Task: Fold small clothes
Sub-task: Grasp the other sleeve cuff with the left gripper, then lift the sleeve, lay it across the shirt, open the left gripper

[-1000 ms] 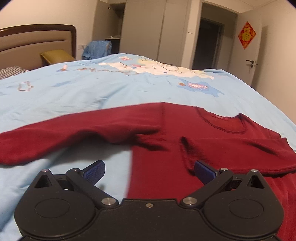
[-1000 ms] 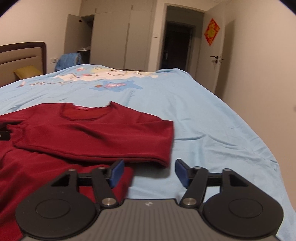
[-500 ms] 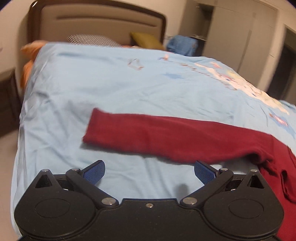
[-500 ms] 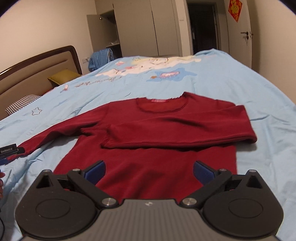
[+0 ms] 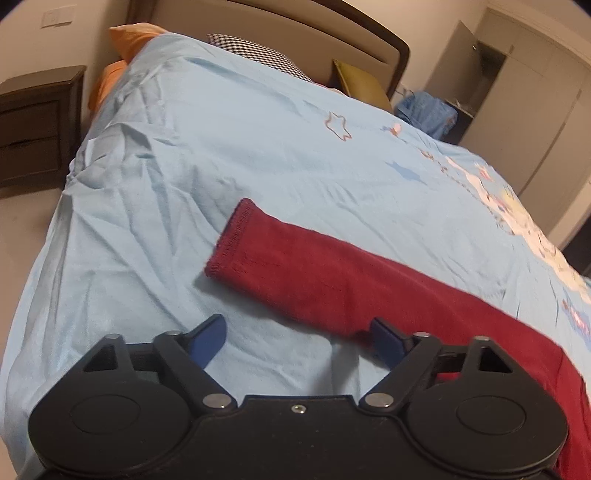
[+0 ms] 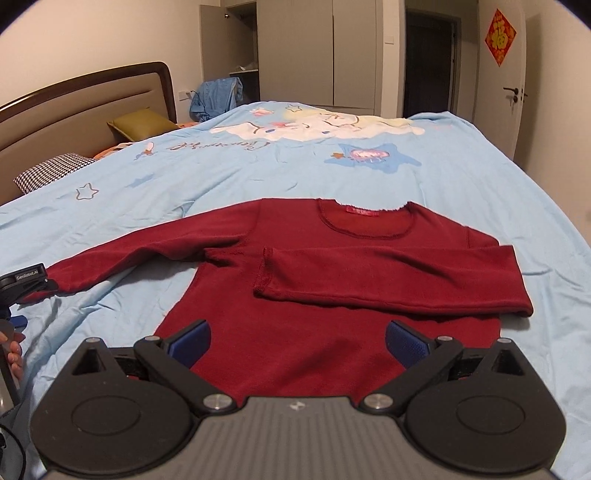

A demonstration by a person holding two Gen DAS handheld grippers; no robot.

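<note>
Bed (image 6: 461, 177), covered by a light blue sheet with cartoon print and star outlines. Padded headboard (image 6: 85, 107) with dark wood frame stood at the bed's head. Against the headboard: olive cushion (image 6: 142, 122), houndstooth pillow (image 6: 51, 171), orange pillow (image 5: 129, 35). Dark nightstand (image 5: 37, 122) stood beside the bed's head. Blue garment (image 6: 218, 96) hung beyond the bed, before a grey wardrobe (image 6: 317, 51). Red ornament (image 6: 500, 31) hung on the door past the bed's foot.

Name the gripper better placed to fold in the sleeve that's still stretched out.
Left. The left gripper sits right at the outstretched sleeve, jaws closing with only sheet between them. The right gripper is open over the sweater's body, away from that sleeve.
</note>
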